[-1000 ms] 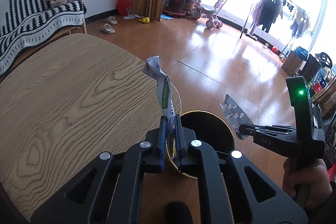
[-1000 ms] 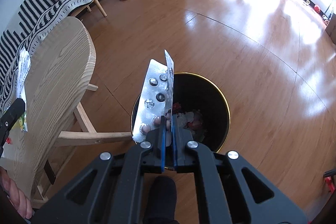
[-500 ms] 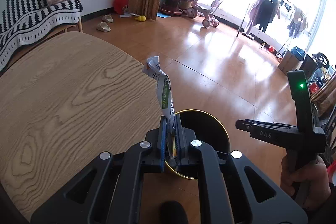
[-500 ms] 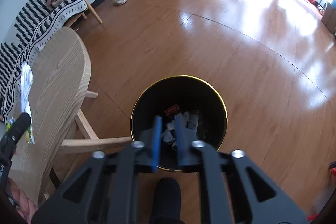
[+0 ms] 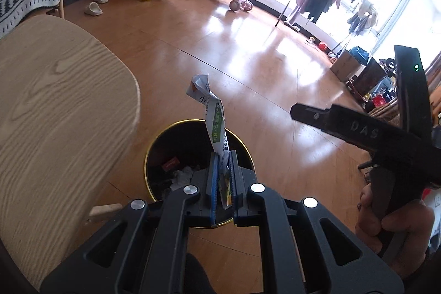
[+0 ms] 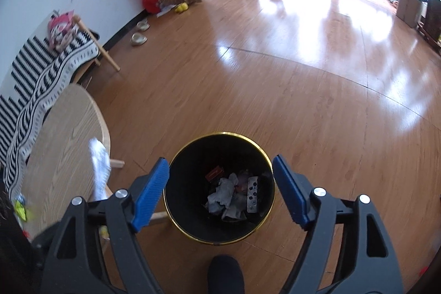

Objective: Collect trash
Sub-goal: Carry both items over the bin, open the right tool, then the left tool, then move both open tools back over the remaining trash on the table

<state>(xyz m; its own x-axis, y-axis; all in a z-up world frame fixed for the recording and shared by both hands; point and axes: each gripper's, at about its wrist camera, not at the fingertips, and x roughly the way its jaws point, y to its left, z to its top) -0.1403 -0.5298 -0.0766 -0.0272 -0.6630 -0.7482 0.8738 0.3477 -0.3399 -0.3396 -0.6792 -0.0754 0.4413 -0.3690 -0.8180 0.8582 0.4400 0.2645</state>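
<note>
My left gripper [image 5: 222, 156] is shut on a crumpled white and green wrapper [image 5: 213, 115] and holds it above the black bin with a gold rim [image 5: 154, 148]. My right gripper [image 6: 220, 178] is wide open and empty above the same bin [image 6: 220, 134]. A silver pill blister [image 6: 252, 193] lies inside the bin on crumpled paper [image 6: 223, 193] beside a small red box [image 6: 214, 173]. The right gripper also shows in the left wrist view [image 5: 295, 110], to the right of the bin. The wrapper shows blurred in the right wrist view [image 6: 99, 167].
A round wooden table [image 5: 55, 106] stands left of the bin; its edge shows in the right wrist view [image 6: 71, 134]. A bench with a striped blanket [image 6: 41, 73] stands by the wall. Open wooden floor [image 6: 303, 59] lies beyond, with plants, a tricycle and a clothes rack far off.
My right gripper opened and the pill blister dropped into the bin. My left gripper moved with the wrapper from over the table edge to above the bin.
</note>
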